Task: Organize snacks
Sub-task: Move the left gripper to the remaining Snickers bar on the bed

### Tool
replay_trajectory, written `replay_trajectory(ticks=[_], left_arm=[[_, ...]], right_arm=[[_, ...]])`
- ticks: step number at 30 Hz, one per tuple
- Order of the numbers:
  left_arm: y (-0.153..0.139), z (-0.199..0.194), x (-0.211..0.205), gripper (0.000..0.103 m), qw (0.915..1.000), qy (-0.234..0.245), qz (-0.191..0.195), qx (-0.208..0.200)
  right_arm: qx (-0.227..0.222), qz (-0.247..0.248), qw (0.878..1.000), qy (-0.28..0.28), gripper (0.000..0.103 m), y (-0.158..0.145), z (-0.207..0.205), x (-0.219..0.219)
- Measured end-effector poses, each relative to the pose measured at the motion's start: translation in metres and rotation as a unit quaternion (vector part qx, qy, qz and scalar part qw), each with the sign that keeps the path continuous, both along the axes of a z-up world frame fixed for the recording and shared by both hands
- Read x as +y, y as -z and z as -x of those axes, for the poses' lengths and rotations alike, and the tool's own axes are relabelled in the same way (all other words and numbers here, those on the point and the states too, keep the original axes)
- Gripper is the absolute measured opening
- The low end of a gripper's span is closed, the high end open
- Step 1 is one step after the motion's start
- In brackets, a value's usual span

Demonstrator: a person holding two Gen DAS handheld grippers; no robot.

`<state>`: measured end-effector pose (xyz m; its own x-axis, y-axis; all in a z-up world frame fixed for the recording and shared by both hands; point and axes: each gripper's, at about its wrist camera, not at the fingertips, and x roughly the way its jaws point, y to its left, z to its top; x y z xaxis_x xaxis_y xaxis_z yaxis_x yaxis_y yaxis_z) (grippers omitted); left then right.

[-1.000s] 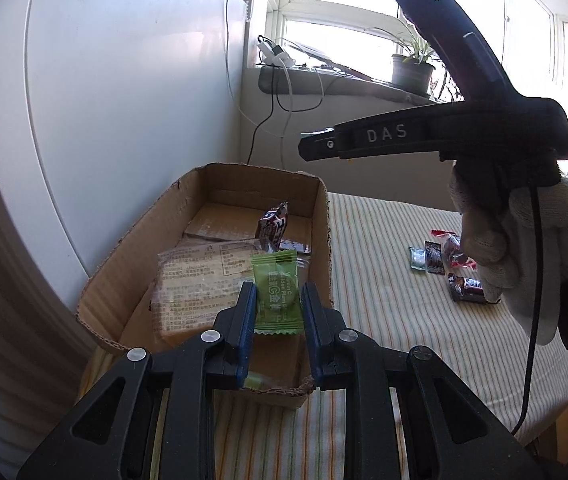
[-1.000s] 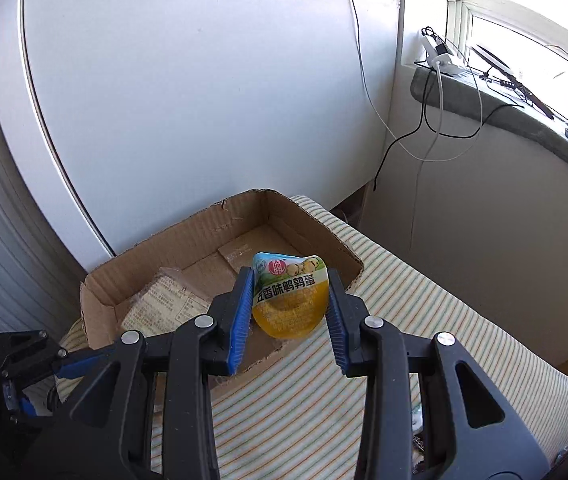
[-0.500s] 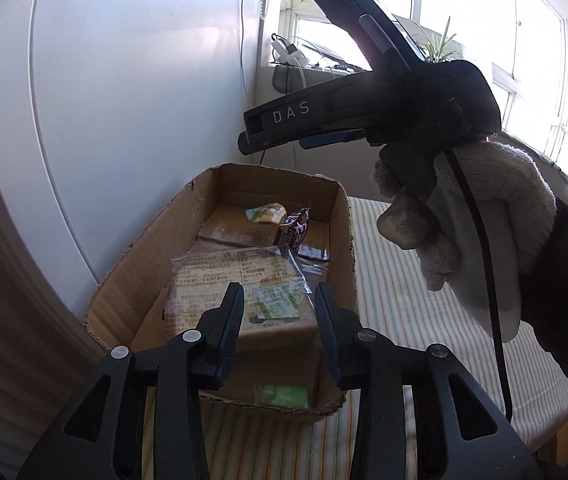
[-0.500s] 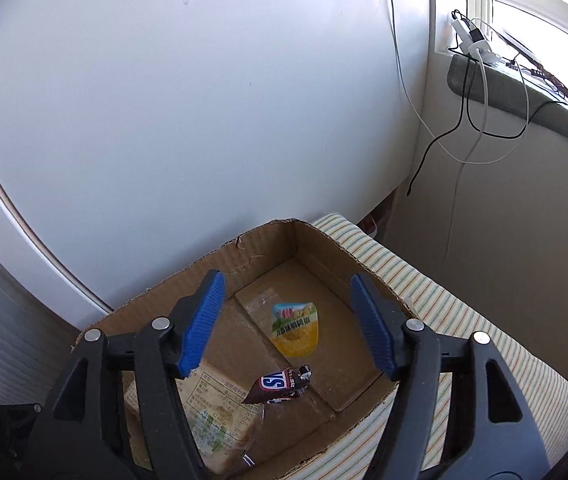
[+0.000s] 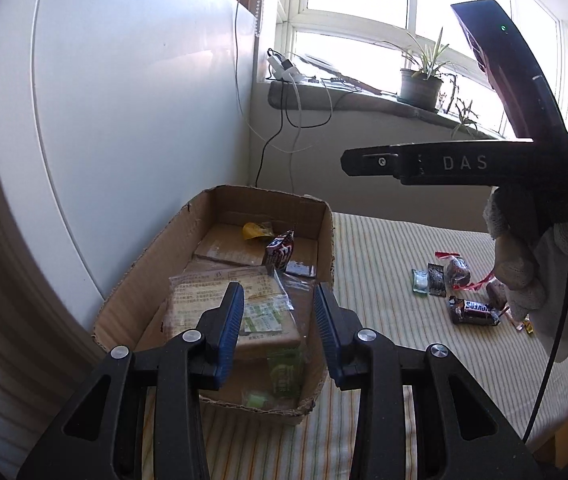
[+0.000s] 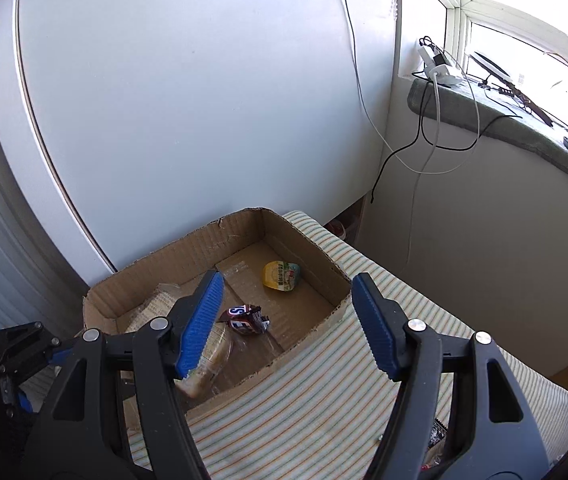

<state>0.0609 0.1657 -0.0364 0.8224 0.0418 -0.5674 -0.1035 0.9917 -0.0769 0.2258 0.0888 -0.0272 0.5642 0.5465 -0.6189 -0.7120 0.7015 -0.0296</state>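
A cardboard box (image 5: 326, 240) (image 6: 308, 240) sits on the striped table by the white wall. Inside lie a clear cracker pack (image 5: 211, 292), a green packet (image 5: 284, 372) at the near end, a Snickers bar (image 5: 279, 252) (image 6: 245, 316) and a yellow snack pouch (image 5: 257, 230) (image 6: 281, 276) at the far end. My left gripper (image 5: 277, 322) is open and empty over the box's near end. My right gripper (image 6: 284, 320) is open and empty above the box; it shows in the left wrist view (image 5: 424, 160). Several loose snacks (image 5: 460, 292) lie on the table to the right.
A white cabinet (image 6: 187, 120) stands behind the box. A windowsill with a potted plant (image 5: 420, 84), chargers and hanging cables (image 6: 424, 132) is beyond the table. The striped tablecloth (image 5: 388, 280) spreads right of the box.
Both grippers opened and let go: the green packet dropped into the box's near end, the yellow pouch into the far end. Both grippers have since drawn back from the box.
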Motion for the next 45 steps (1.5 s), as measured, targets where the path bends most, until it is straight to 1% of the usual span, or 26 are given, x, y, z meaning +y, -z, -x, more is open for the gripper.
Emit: replay_trajectory(ticks=[4, 7, 11, 13, 17, 20, 22, 26, 27, 29, 32, 33, 34, 35, 36, 37, 38, 39, 40, 41, 42, 43, 44, 45], left_arm=[[-0.008, 0.007, -0.017, 0.035, 0.9999, 0.007, -0.002, -0.010], [-0.010, 0.004, -0.034, 0.035, 0.9997, 0.022, 0.004, -0.014], [-0.007, -0.004, -0.064, 0.035, 0.9983, 0.055, 0.013, -0.009], [-0.006, -0.008, -0.080, 0.035, 0.9975, 0.068, 0.016, -0.008], [0.000, -0.019, -0.112, 0.035, 0.9936, 0.108, 0.032, 0.002], [0.011, -0.032, -0.131, 0.035, 0.9881, 0.140, 0.058, 0.025], [0.018, -0.039, -0.144, 0.035, 0.9847, 0.156, 0.068, 0.038], [0.035, -0.055, -0.168, 0.035, 0.9779, 0.183, 0.071, 0.071], [0.038, -0.059, -0.174, 0.037, 0.9761, 0.189, 0.071, 0.080], [0.047, -0.069, -0.185, 0.052, 0.9730, 0.196, 0.074, 0.098], [0.063, -0.090, -0.193, 0.055, 0.9651, 0.196, 0.107, 0.136], [0.069, -0.097, -0.196, 0.055, 0.9630, 0.196, 0.111, 0.148], [0.074, -0.103, -0.199, 0.055, 0.9646, 0.185, 0.107, 0.154], [0.075, -0.107, -0.201, 0.056, 0.9683, 0.174, 0.098, 0.150], [0.075, -0.111, -0.204, 0.059, 0.9708, 0.166, 0.092, 0.147], [0.074, -0.115, -0.206, 0.068, 0.9728, 0.156, 0.092, 0.145], [0.075, -0.118, -0.208, 0.069, 0.9739, 0.148, 0.094, 0.144], [0.076, -0.121, -0.211, 0.069, 0.9754, 0.144, 0.085, 0.143], [0.079, -0.123, -0.215, 0.069, 0.9781, 0.135, 0.068, 0.142], [0.083, -0.126, -0.219, 0.065, 0.9786, 0.134, 0.054, 0.147], [0.086, -0.125, -0.223, 0.065, 0.9782, 0.136, 0.040, 0.151], [0.085, -0.123, -0.225, 0.062, 0.9791, 0.138, 0.029, 0.146], [0.085, -0.119, -0.228, 0.055, 0.9779, 0.147, 0.024, 0.147], [0.085, -0.116, -0.231, 0.053, 0.9760, 0.159, 0.012, 0.148]], right_arm=[[-0.012, -0.007, 1.000, 0.018, 0.069, -0.004, 0.026, -0.049], [-0.021, -0.010, 0.999, 0.048, 0.069, -0.008, 0.046, -0.095], [-0.007, -0.020, 0.996, 0.092, 0.069, -0.002, 0.064, -0.168], [-0.008, -0.009, 0.993, 0.119, 0.069, 0.003, 0.070, -0.200], [0.000, 0.006, 0.987, 0.163, 0.069, 0.013, 0.078, -0.254], [0.007, 0.002, 0.982, 0.186, 0.069, 0.019, 0.080, -0.287], [0.020, -0.003, 0.979, 0.202, 0.069, 0.027, 0.079, -0.307], [0.048, -0.007, 0.972, 0.228, 0.069, 0.047, 0.075, -0.331], [0.057, -0.009, 0.971, 0.230, 0.069, 0.054, 0.076, -0.335], [0.070, -0.010, 0.971, 0.229, 0.069, 0.065, 0.077, -0.339], [0.084, -0.010, 0.970, 0.229, 0.069, 0.078, 0.076, -0.336], [0.090, -0.013, 0.970, 0.227, 0.069, 0.081, 0.075, -0.337], [0.097, -0.016, 0.969, 0.227, 0.069, 0.085, 0.073, -0.338], [0.101, -0.018, 0.968, 0.227, 0.069, 0.087, 0.073, -0.339], [0.104, -0.020, 0.968, 0.227, 0.069, 0.089, 0.073, -0.339], [0.105, -0.021, 0.968, 0.227, 0.069, 0.089, 0.073, -0.339], [0.104, -0.021, 0.968, 0.228, 0.069, 0.089, 0.074, -0.339], [0.102, -0.021, 0.968, 0.229, 0.069, 0.087, 0.075, -0.339], [0.099, -0.020, 0.968, 0.230, 0.069, 0.085, 0.076, -0.338], [0.094, -0.019, 0.968, 0.230, 0.069, 0.083, 0.078, -0.338], [0.090, -0.020, 0.969, 0.229, 0.069, 0.081, 0.080, -0.338], [0.086, -0.020, 0.970, 0.227, 0.069, 0.080, 0.082, -0.338], [0.083, -0.018, 0.970, 0.227, 0.069, 0.080, 0.083, -0.338], [0.082, -0.015, 0.970, 0.229, 0.069, 0.081, 0.084, -0.337]])
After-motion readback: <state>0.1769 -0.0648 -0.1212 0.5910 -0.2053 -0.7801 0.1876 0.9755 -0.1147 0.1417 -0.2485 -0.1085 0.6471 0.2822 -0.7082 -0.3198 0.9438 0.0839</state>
